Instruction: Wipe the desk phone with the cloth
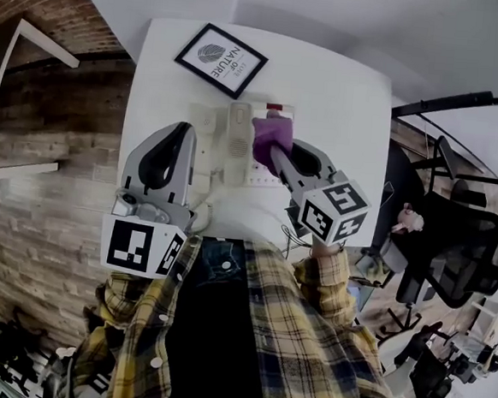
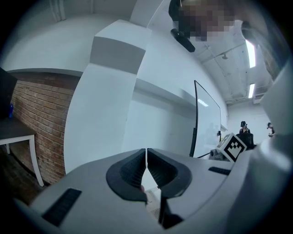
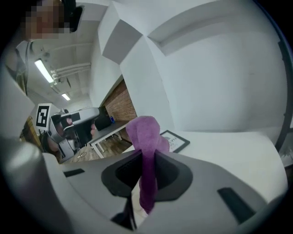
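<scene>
R tongs (image 3: 145, 161) w/ cloth (image 3: 145, 137) over phone (image 1: 236, 140)

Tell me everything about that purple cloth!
The purple cloth looks soft and fuzzy, like a small towel. It is bunched into a thick fold, not spread flat. The right tongs are shut on its middle, so one rounded end pokes out past them and the rest trails back between them. In the head view it sits over the white desk phone, just right of the handset. Whether it presses on the phone cannot be told.
</scene>
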